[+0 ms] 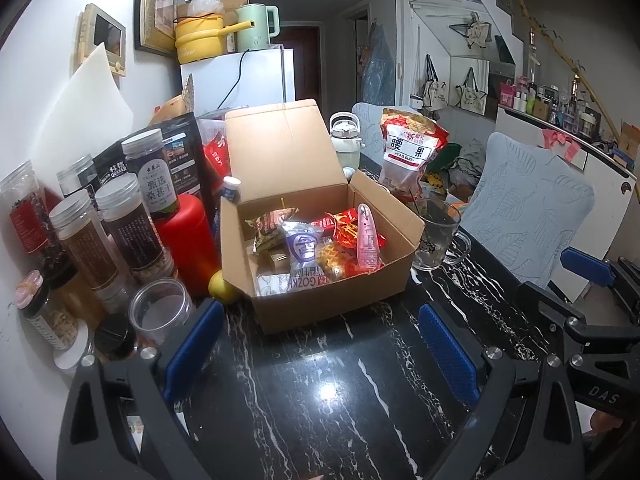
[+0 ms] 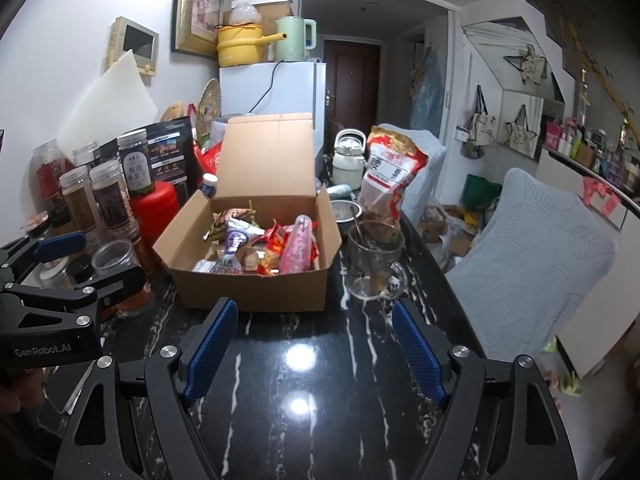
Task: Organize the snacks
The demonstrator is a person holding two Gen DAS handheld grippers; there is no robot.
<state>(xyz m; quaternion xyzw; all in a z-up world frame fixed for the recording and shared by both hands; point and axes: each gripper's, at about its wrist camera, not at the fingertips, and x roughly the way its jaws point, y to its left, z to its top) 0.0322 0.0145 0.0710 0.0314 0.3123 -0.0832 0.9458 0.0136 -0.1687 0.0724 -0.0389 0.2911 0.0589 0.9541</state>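
An open cardboard box [image 1: 332, 300] [image 2: 256, 292] stands on the black marble table [image 1: 320, 400] [image 2: 320, 380], lid up. Inside lie several snack packets: a purple-white one [image 1: 301, 249] [image 2: 237, 242], a pink one [image 1: 367, 240] [image 2: 298, 246] and red ones [image 1: 346, 226]. My left gripper [image 1: 320, 344] is open and empty, just in front of the box. My right gripper [image 2: 314, 344] is open and empty, in front of the box. The right gripper also shows at the right edge of the left wrist view [image 1: 592, 288].
A glass mug [image 1: 438, 240] [image 2: 374, 264] stands right of the box, a red cashew bag [image 1: 412, 152] [image 2: 390, 172] behind it. Several lidded jars [image 1: 132, 220] [image 2: 108, 196] and a red can [image 1: 182, 236] crowd the left. A blue-covered chair [image 1: 528, 208] [image 2: 532, 248] is at right.
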